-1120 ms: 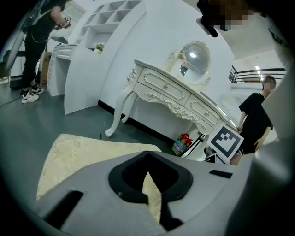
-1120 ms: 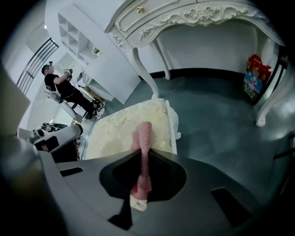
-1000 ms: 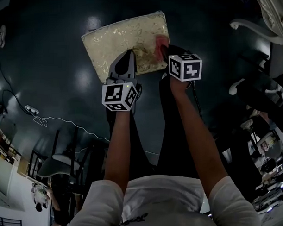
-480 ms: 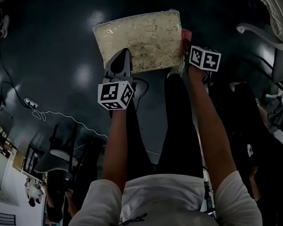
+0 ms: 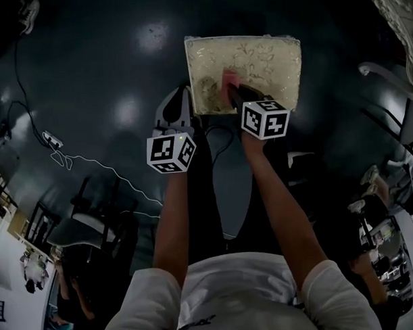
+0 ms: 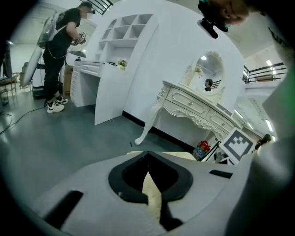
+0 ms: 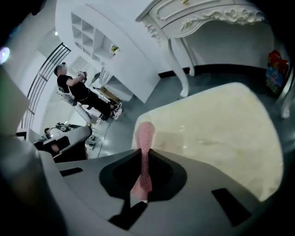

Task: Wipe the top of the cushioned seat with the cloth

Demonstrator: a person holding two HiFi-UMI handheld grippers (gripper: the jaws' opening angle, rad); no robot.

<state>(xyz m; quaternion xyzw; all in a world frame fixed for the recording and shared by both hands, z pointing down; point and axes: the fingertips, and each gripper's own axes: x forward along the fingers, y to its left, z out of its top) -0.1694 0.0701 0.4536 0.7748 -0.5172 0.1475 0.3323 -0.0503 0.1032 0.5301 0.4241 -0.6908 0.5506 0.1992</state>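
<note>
The cushioned seat (image 5: pixel 257 61) is a cream patterned pad on a dark floor, at the top middle of the head view. A pink cloth (image 5: pixel 228 78) lies on its near left part, and my right gripper (image 5: pixel 233 92) is shut on it. In the right gripper view the cloth (image 7: pixel 145 138) stands out of the closed jaws over the seat top (image 7: pixel 216 133). My left gripper (image 5: pixel 180 102) sits at the seat's left near edge. In its own view the left gripper (image 6: pixel 154 203) is shut, with only a cream sliver of the seat (image 6: pixel 186 156) showing through the slit.
A white carved dressing table (image 6: pixel 198 110) with a mirror stands beyond the seat. A white shelf unit (image 6: pixel 124 37) and a standing person (image 6: pixel 60 41) are further off. A thin cable (image 5: pixel 92 175) runs over the floor at the left. White chair parts (image 5: pixel 386 73) are at the right.
My right gripper has carried the pink cloth from the seat's right edge leftward across its top. The left gripper has shifted from over the seat's near part to its left edge.
</note>
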